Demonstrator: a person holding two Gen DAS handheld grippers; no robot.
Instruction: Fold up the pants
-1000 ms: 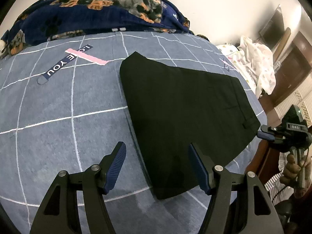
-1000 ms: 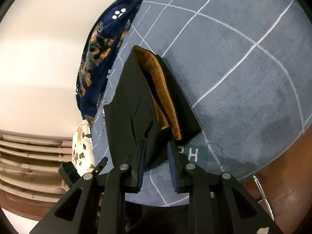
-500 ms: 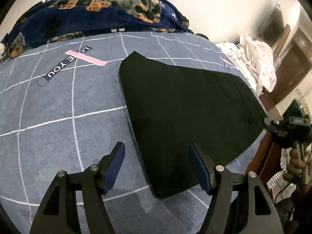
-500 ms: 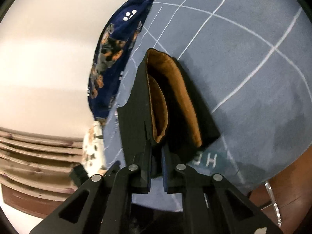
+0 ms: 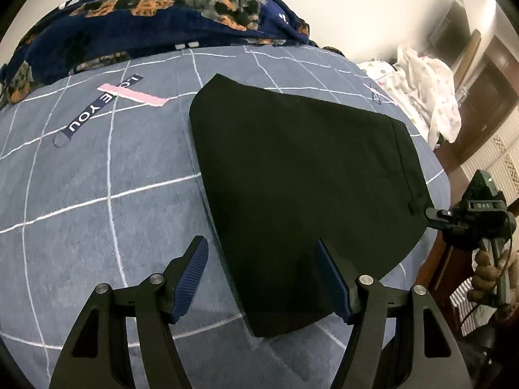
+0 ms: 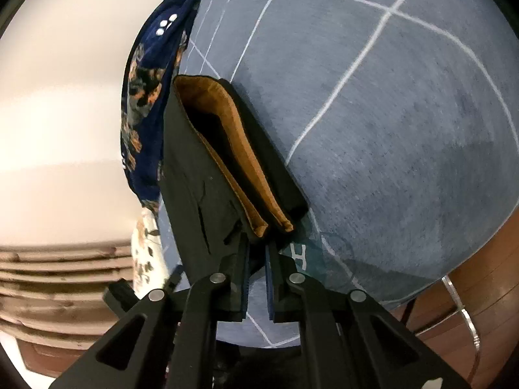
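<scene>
Currently, notes run left to right across the bed.

Bedsheet [image 5: 97, 194]: blue-grey with a white grid; a dark-blue dog-print blanket [image 5: 146, 16] is bunched along the far edge.

Left gripper [image 5: 262, 278]: fingers spread, nothing between the pads; it hovers over the near narrow end of the pants, one blue pad above bare sheet, the other above black cloth.

Pants [image 5: 301, 178]: black, lying flat and already doubled, narrow end near, waistband toward the right edge of the bed. In the right wrist view the waist [image 6: 227, 175] gapes and shows a tan lining [image 6: 240, 149].

Right gripper [image 6: 256, 265]: jaws have just been closing and now pinch the near corner of the waistband; black cloth sits between the pads.

Step in hand (judged): secure both ends before lifting one over the other.

To do well: bring the left pads down on both layers at the hem, not the top layer alone. Check that the right pinch holds every waistband layer, since the open waist suggests one could slip. Lift both ends evenly, keeping the fabric taut.

Risk: uneven lift would skew the fold.
</scene>
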